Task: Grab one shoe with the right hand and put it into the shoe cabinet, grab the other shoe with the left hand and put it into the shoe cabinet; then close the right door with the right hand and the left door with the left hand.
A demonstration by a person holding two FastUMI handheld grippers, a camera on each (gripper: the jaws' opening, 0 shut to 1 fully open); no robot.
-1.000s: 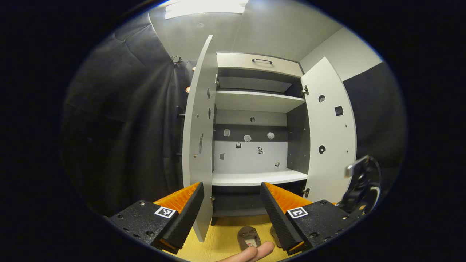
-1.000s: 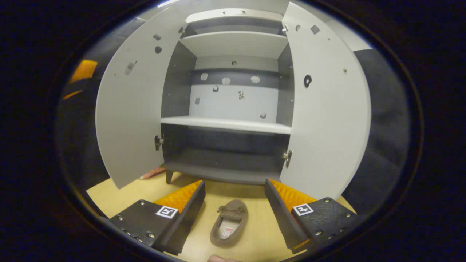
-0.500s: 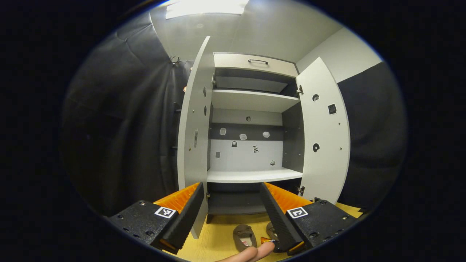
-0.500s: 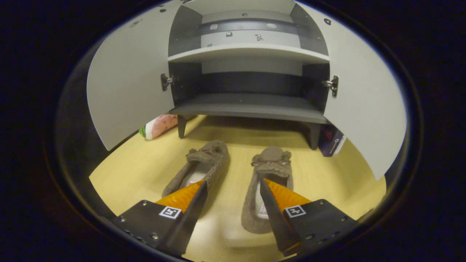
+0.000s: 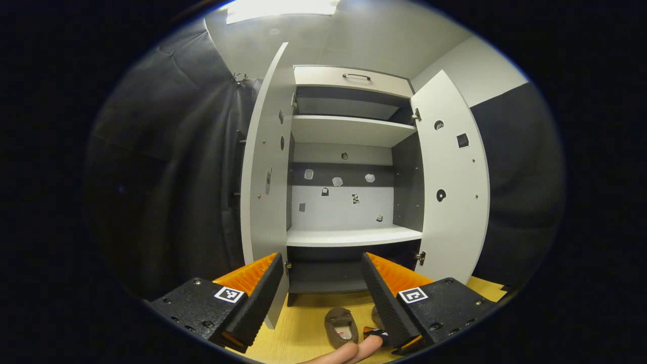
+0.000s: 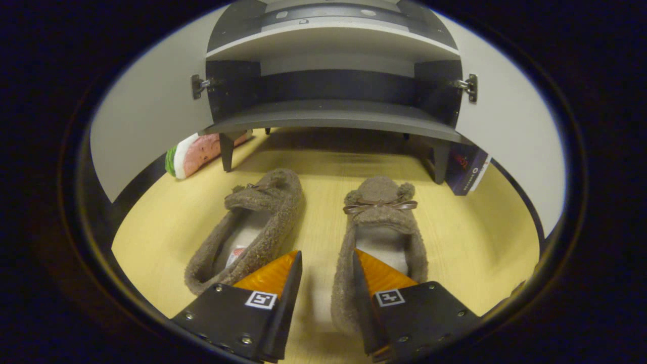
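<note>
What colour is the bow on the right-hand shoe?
Brown, a shade darker than the fuzzy brown shoe; the bow shows best in the right gripper view.

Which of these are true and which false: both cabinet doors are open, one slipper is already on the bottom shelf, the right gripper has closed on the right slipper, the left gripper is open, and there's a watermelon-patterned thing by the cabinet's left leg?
1. Both cabinet doors are open. True: the left door and right door both stand open.
2. One slipper is on the bottom shelf. False: the left slipper and right slipper both lie on the floor.
3. The right gripper has closed on the right slipper. False: the right gripper is open, straddling its left side wall.
4. The left gripper is open. True: the left gripper holds nothing.
5. A watermelon-patterned object lies by the left leg. True.
</note>
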